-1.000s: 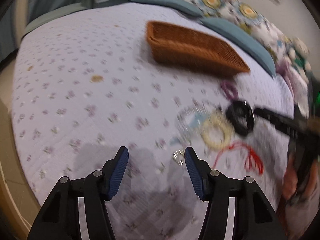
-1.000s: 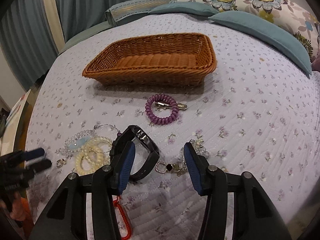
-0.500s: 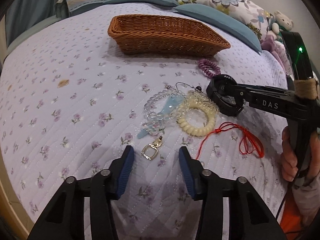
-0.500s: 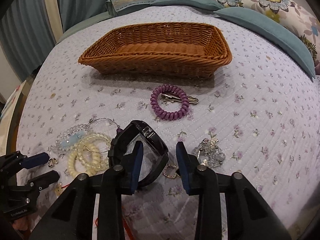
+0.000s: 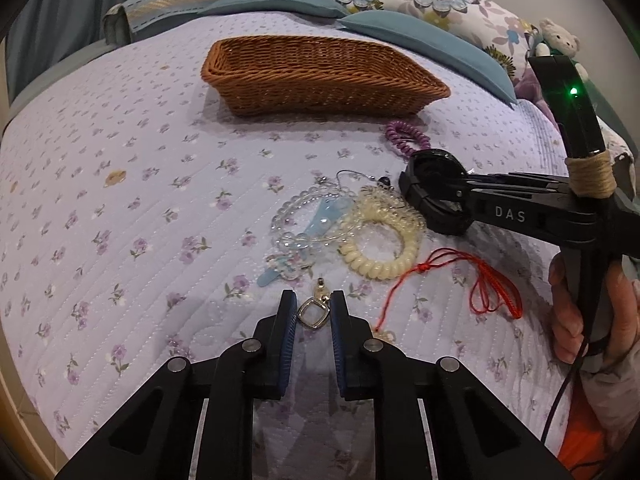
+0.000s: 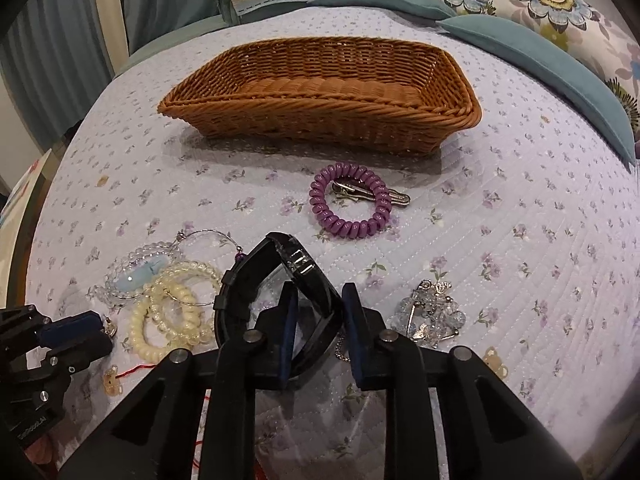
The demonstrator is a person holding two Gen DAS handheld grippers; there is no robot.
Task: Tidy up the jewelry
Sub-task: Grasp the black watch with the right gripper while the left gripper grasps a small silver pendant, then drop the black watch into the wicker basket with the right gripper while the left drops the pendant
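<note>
A brown wicker basket [image 5: 320, 76] [image 6: 320, 92] stands empty at the far side of the bed. My left gripper [image 5: 313, 314] is shut on a small silver square-ring pendant [image 5: 313, 315] lying on the quilt. My right gripper [image 6: 319, 304] is shut on the band of a black watch [image 6: 276, 276], which also shows in the left wrist view [image 5: 434, 188]. Cream coil bracelets [image 5: 380, 240] [image 6: 172, 316], clear bead bracelets [image 5: 304, 220] [image 6: 136, 272], a red cord [image 5: 484, 288] and a purple coil bracelet [image 6: 352, 200] lie loose on the quilt.
A crystal charm cluster [image 6: 432, 308] lies right of the watch. A metal hair clip [image 6: 372, 196] lies inside the purple coil. Blue and floral pillows [image 6: 540, 52] line the head of the bed. The bed edge drops off at the left [image 5: 12, 360].
Both grippers have closed: the left moved forward onto the silver pendant, the right moved onto the watch band. Both stood open earlier.
</note>
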